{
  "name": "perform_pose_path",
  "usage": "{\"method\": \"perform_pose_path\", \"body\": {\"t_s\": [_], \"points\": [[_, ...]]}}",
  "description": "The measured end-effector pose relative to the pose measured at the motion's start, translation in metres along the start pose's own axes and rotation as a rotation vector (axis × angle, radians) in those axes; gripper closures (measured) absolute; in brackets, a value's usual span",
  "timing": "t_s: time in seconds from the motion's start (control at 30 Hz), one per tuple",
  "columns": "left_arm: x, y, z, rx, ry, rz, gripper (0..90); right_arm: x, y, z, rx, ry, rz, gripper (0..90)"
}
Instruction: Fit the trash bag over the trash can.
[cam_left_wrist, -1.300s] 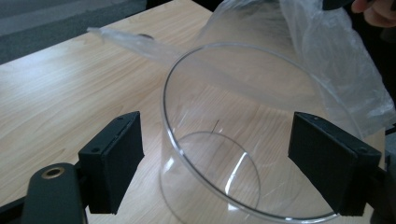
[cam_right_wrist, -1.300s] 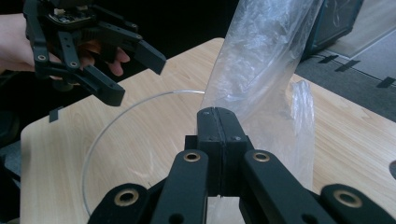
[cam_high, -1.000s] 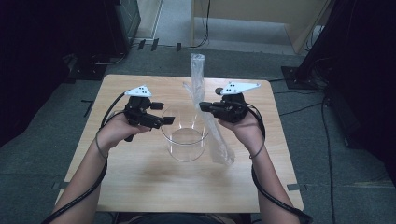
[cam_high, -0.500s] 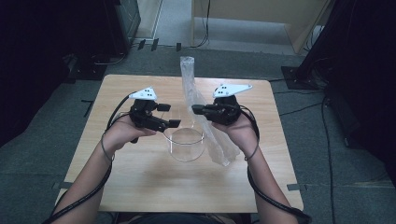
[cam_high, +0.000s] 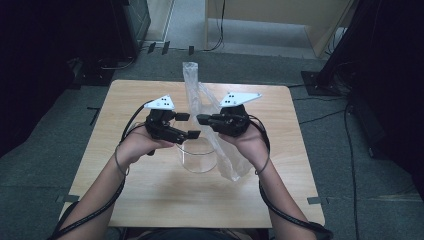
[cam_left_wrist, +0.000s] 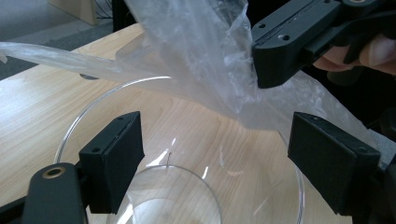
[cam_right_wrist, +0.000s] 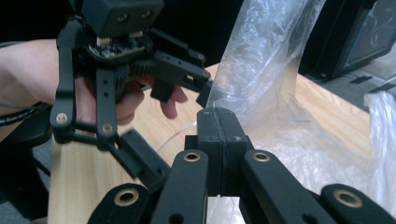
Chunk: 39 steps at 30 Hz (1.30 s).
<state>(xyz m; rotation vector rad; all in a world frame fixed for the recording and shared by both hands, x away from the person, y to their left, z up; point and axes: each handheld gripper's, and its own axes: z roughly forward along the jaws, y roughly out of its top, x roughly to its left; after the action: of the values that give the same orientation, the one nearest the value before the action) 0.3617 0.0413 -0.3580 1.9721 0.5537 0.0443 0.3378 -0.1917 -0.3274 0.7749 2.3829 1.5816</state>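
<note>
Right gripper (cam_high: 201, 119), frame centre in the high view, jaws pressed together on a clear plastic bag (cam_high: 192, 85); the bag rises crinkled toward top centre and hangs down right of a glass bowl (cam_high: 198, 156) on the wooden table (cam_high: 280, 190). Left gripper (cam_high: 188, 125) just left, jaws spread, nothing held.

Left gripper view: own jaws wide apart over the bowl rim (cam_left_wrist: 93, 107), hazy wrinkled bag (cam_left_wrist: 196, 51) across the top, right gripper (cam_left_wrist: 280, 70) clamping it upper right.

Right gripper view: jaws closed at centre, bag film (cam_right_wrist: 261, 65) pinched in the seam, left gripper (cam_right_wrist: 180, 95) upper left.
</note>
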Motion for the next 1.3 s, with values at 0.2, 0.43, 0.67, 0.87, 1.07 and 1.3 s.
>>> {"method": "perform_pose_path", "body": {"t_s": [0.2, 0.43, 0.67, 0.87, 1.07, 1.3], "points": [[-0.005, 0.000, 0.007, -0.025, -0.008, -0.004, 17.5, 0.006, 0.003, 0.005, -0.045, -0.002, 0.020, 90.0], [-0.007, -0.002, 0.011, -0.059, -0.015, 0.008, 34.2, 0.016, 0.007, 0.006, -0.083, 0.054, 0.043, 90.0], [-0.009, -0.001, 0.003, -0.100, -0.004, 0.061, 72.1, 0.019, 0.009, 0.005, -0.108, 0.089, 0.066, 90.0], [-0.005, -0.002, 0.000, -0.079, -0.019, 0.051, 87.3, 0.016, 0.008, 0.003, -0.109, 0.087, 0.066, 87.9], [-0.004, -0.002, -0.004, -0.057, -0.026, 0.057, 89.4, 0.009, 0.006, -0.001, -0.113, 0.071, 0.050, 76.6], [-0.002, 0.000, -0.014, -0.060, -0.012, 0.060, 89.4, -0.008, 0.002, -0.013, -0.115, 0.031, 0.018, 57.8]]}}
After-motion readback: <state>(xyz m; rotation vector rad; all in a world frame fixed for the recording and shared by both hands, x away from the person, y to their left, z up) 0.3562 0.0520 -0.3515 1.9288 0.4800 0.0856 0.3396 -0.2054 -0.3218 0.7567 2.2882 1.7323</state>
